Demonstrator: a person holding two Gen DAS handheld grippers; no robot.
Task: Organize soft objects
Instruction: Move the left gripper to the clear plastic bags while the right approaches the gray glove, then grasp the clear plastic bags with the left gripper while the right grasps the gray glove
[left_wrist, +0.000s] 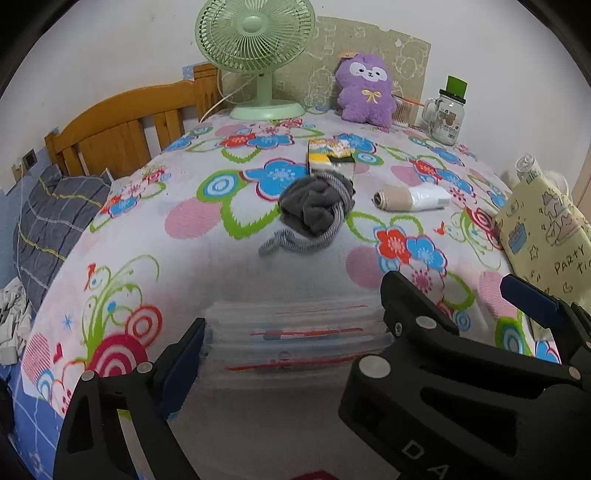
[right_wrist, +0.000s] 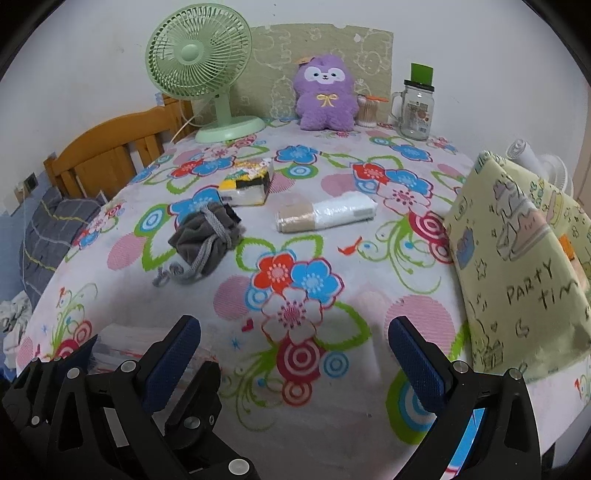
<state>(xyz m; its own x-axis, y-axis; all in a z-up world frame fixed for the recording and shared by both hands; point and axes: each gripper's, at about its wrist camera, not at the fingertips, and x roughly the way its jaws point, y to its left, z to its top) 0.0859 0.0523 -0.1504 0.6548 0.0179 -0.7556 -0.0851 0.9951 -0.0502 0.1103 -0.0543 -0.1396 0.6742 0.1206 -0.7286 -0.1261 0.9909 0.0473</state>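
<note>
A crumpled grey drawstring pouch (left_wrist: 317, 209) (right_wrist: 207, 236) lies mid-table on the floral cloth (left_wrist: 184, 243) (right_wrist: 295, 229). A beige and white rolled cloth (left_wrist: 410, 197) (right_wrist: 327, 213) lies to its right. A yellow and black sponge pack (left_wrist: 331, 155) (right_wrist: 246, 182) lies behind the pouch. A purple plush toy (left_wrist: 365, 90) (right_wrist: 327, 98) sits at the back. My left gripper (left_wrist: 351, 317) is open near the front edge, over a flat clear plastic bag (left_wrist: 295, 339). My right gripper (right_wrist: 295, 343) is open, empty, at the front edge. The left gripper's fingers (right_wrist: 173, 354) show at lower left in the right wrist view.
A green fan (left_wrist: 255, 55) (right_wrist: 201, 66) stands at the back left. A glass jar (left_wrist: 445, 114) (right_wrist: 415, 107) with a green straw stands at the back right. A yellow "party time" bag (left_wrist: 543, 229) (right_wrist: 517, 258) stands at the right edge. A wooden bed frame (left_wrist: 122, 129) is on the left.
</note>
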